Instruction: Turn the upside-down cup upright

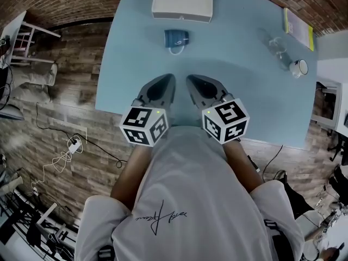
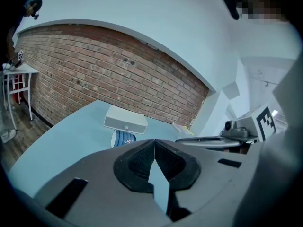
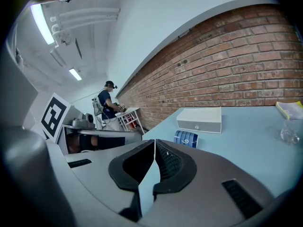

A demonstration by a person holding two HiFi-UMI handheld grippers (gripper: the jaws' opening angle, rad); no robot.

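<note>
A blue cup with a white handle stands on the light blue table, toward the far middle, and appears to be mouth-down. It also shows as the cup and the cup beyond the jaws in both gripper views. My left gripper and right gripper are side by side over the table's near part, well short of the cup. Both are shut, with nothing between the jaws of the left gripper or the right gripper.
A white box lies just behind the cup at the far edge. At the right are a clear glass, a small white mug and a yellow book. A person stands far off by the brick wall.
</note>
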